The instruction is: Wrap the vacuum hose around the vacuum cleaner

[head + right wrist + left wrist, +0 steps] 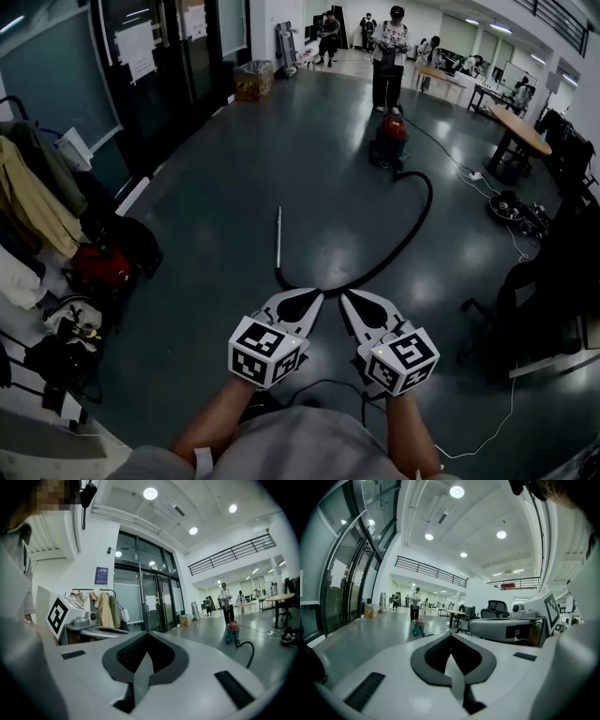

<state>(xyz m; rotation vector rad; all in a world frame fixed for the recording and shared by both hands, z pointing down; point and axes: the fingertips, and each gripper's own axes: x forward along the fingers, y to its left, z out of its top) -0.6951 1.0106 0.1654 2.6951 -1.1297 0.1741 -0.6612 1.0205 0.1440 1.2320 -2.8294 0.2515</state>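
A red-topped vacuum cleaner (391, 139) stands far off on the grey floor, small in the left gripper view (418, 628) and the right gripper view (232, 633). Its black hose (412, 230) loops from the machine toward me and ends in a metal wand (277, 236) lying on the floor. Both grippers are held low in front of me, side by side, well short of the hose. My left gripper (314, 294) is shut and empty. So is my right gripper (345, 296), with nothing between its jaws.
A person (389, 52) stands just behind the vacuum. Coats and bags (56, 244) crowd a rack at the left. Tables (518, 131), chairs and floor cables (487, 183) fill the right side. A white cable (487, 427) trails near my right.
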